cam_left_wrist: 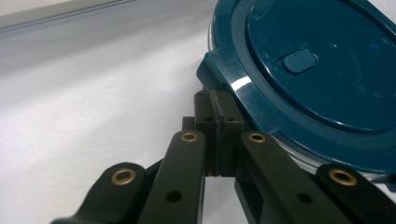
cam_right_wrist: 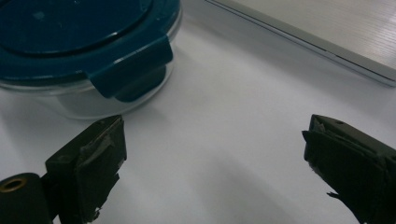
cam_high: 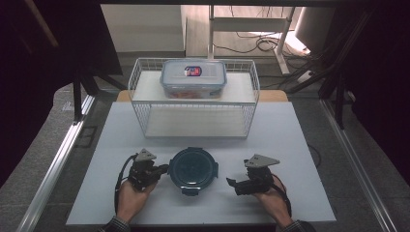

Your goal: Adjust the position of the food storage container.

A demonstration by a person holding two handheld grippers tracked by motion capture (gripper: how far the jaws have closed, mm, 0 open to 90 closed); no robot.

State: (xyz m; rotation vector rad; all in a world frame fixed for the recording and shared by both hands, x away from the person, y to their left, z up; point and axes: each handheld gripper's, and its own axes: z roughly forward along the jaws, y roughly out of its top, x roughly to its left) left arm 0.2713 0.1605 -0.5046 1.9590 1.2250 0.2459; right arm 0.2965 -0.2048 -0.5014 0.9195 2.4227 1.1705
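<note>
The round container (cam_high: 193,170) sits on the bench between both grippers, the left gripper (cam_left_wrist: 219,135) with jaws together just under its lid tab, seemingly steadying it, while the right gripper (cam_right_wrist: 215,163) waits beside it, jaws apart.

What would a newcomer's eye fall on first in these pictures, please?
Probably the round container with the dark teal lid, near the front of the white table between the two grippers. The left gripper, jaws shut, touches its rim; the right gripper waits open beside it. Behind stands a white wire rack bearing a rectangular lidded box.
</note>
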